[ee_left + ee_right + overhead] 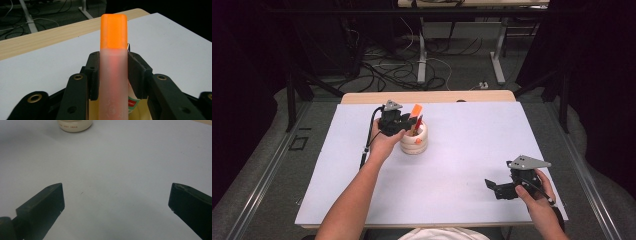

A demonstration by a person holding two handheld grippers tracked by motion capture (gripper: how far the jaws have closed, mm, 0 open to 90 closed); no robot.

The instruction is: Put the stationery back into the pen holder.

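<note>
Orange-capped highlighter (113,65), with a frosted barrel, stands upright in the left gripper (398,120), clamped between both pads. We hold it over a cream ribbed holder (414,141) on the white table sheet (462,160); its lower end sits at the holder's mouth. A second item in the holder carries a red and green label (132,103) whose print we cannot read. Red lettering on the holder's base (68,128) is too blurred to read. We keep the right gripper (498,189) well apart, jaws wide with nothing between.
</note>
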